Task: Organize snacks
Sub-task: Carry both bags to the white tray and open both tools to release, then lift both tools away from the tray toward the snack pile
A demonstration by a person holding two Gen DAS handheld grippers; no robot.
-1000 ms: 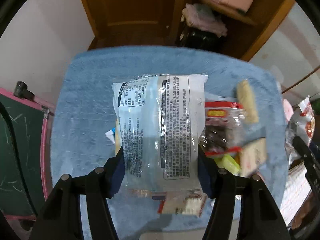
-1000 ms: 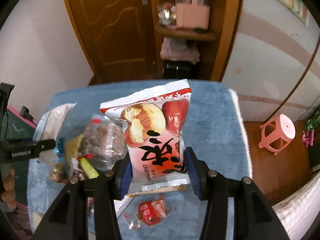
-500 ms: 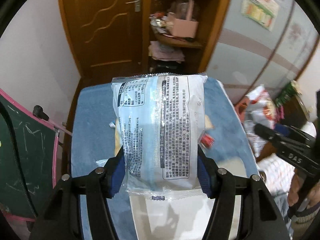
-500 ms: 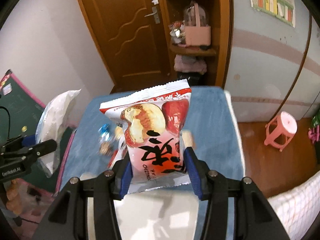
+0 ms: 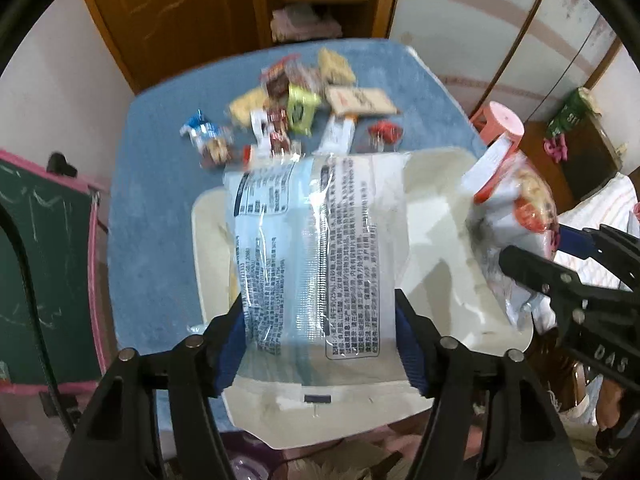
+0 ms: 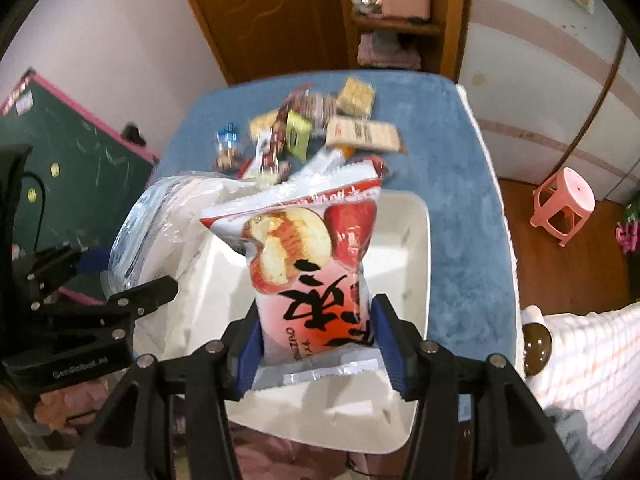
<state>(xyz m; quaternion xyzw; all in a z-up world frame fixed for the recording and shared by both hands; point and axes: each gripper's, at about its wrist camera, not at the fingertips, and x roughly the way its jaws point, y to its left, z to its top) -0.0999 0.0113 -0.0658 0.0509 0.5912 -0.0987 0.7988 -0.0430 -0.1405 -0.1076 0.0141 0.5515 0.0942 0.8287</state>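
My left gripper (image 5: 320, 338) points down over the white bin (image 5: 436, 200) low in the frame; its jaws have just been opening, the clear printed packet (image 5: 316, 248) between them, pads at its edges. My right gripper (image 6: 316, 338) has been opening too, the red apple-picture bag (image 6: 312, 264) between its blue pads above the same bin. Loose snacks (image 5: 304, 108) lie on the blue cloth (image 5: 160, 208) in the upper middle.

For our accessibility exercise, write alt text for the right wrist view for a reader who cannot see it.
The right gripper hangs over a white bin on a blue cloth, a red apple-print snack bag between its jaws, which have just been opening. Small snacks lie scattered beyond the bin.
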